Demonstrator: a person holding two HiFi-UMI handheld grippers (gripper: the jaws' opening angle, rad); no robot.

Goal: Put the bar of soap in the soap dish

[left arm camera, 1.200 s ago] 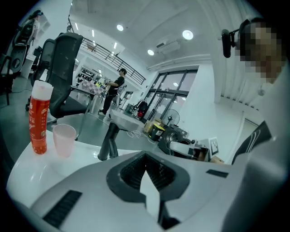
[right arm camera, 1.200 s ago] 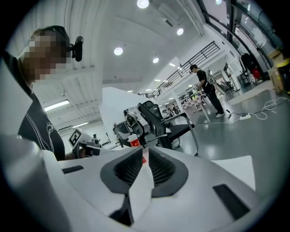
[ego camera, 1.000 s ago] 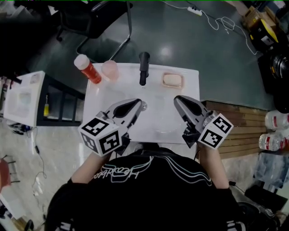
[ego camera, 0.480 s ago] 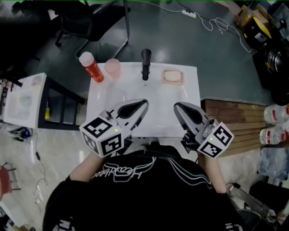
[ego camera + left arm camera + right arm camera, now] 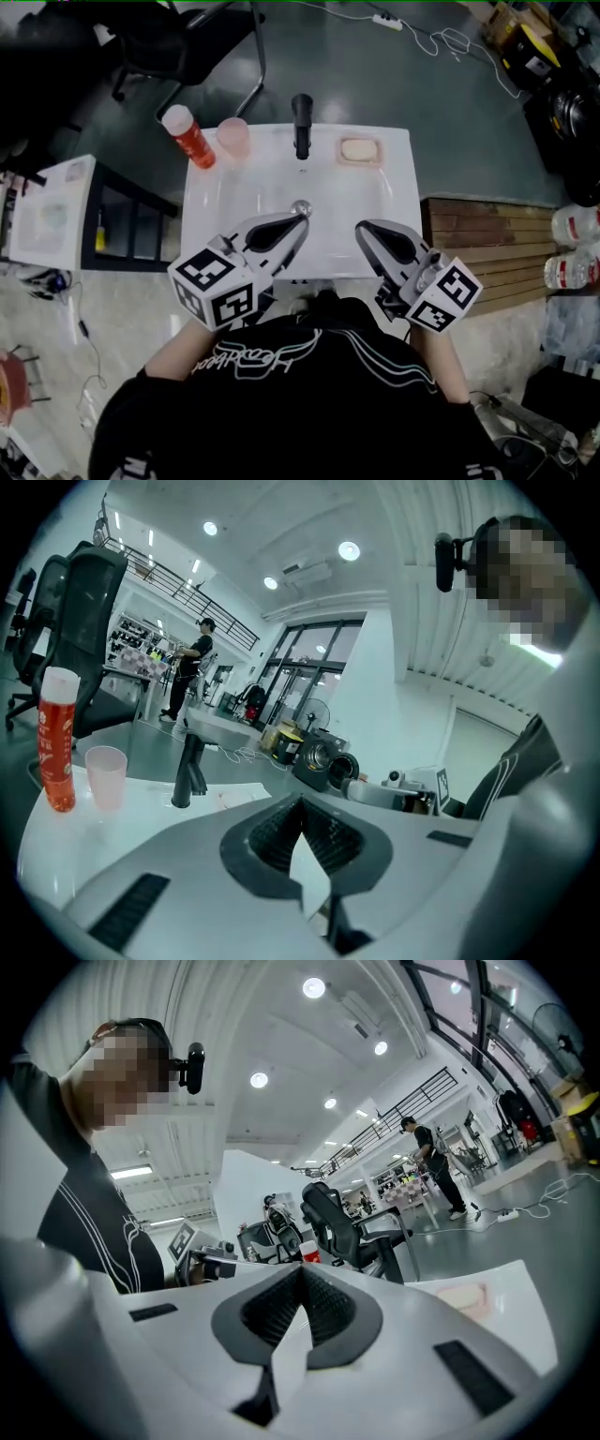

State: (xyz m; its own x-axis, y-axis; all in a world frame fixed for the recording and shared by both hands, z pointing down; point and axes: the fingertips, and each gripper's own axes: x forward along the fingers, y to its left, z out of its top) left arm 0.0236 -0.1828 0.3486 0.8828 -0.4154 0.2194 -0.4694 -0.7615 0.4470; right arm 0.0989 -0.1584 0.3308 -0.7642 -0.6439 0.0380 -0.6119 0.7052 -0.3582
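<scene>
A pale bar of soap (image 5: 355, 148) lies in the pink soap dish (image 5: 378, 153) on the white sink's back right corner, right of the black faucet (image 5: 302, 122). My left gripper (image 5: 302, 217) hovers over the basin near the drain, jaws shut with nothing between them. My right gripper (image 5: 361, 228) hangs beside it over the near right part of the basin, also shut and empty. Both are well short of the dish. In the right gripper view the jaws (image 5: 302, 1274) meet, and the dish (image 5: 464, 1299) shows faintly at the right. In the left gripper view the jaws (image 5: 300, 803) meet too.
A red bottle with a white cap (image 5: 187, 137) and a pink cup (image 5: 232, 140) stand on the sink's (image 5: 244, 202) back left corner. A black office chair (image 5: 187, 37) is behind the sink, a white shelf unit (image 5: 52, 211) to its left and wooden boards (image 5: 478, 239) to its right.
Both grippers have drawn back from the faucet end toward the sink's near edge. The soap has stayed in the dish.
</scene>
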